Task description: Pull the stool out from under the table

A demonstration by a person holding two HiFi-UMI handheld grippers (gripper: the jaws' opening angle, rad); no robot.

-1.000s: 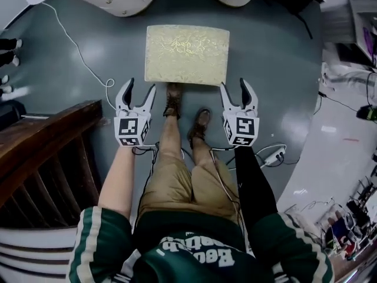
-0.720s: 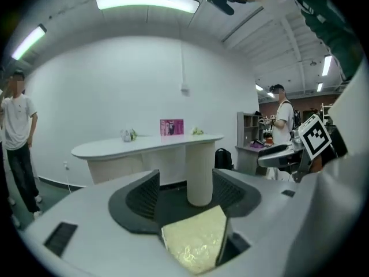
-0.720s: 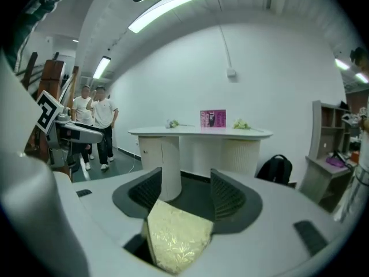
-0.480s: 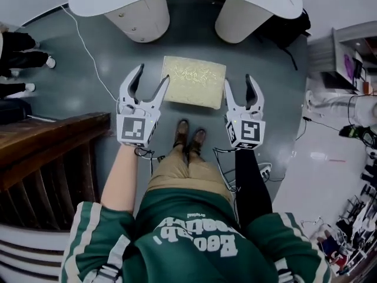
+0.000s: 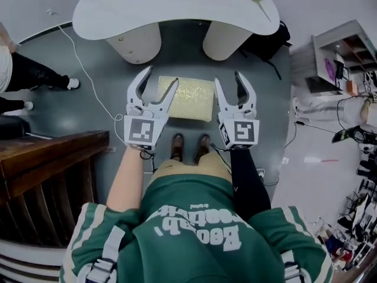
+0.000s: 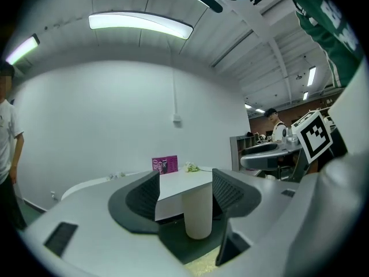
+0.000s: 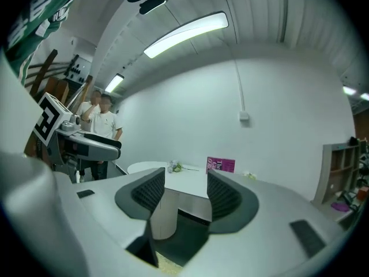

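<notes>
The stool, a low one with a cream patterned top, stands on the grey floor just in front of the white table and its two round legs. A person's shoes are right behind it. My left gripper hangs open over the stool's left side, touching nothing. My right gripper hangs over its right side, jaws closing with nothing between them. In the left gripper view, the open jaws frame a table leg. In the right gripper view, the jaws frame the table top and a leg.
A dark wooden rail runs along the left. A white cable lies on the floor, with a person's legs beyond it. A black bag sits behind the right table leg; shelves stand at the right. A pink sign is on the table.
The head view has risen and tilted forward, bringing the whole table into sight. Both grippers have lifted from beside the stool's front corners. The person's feet have drawn together.
</notes>
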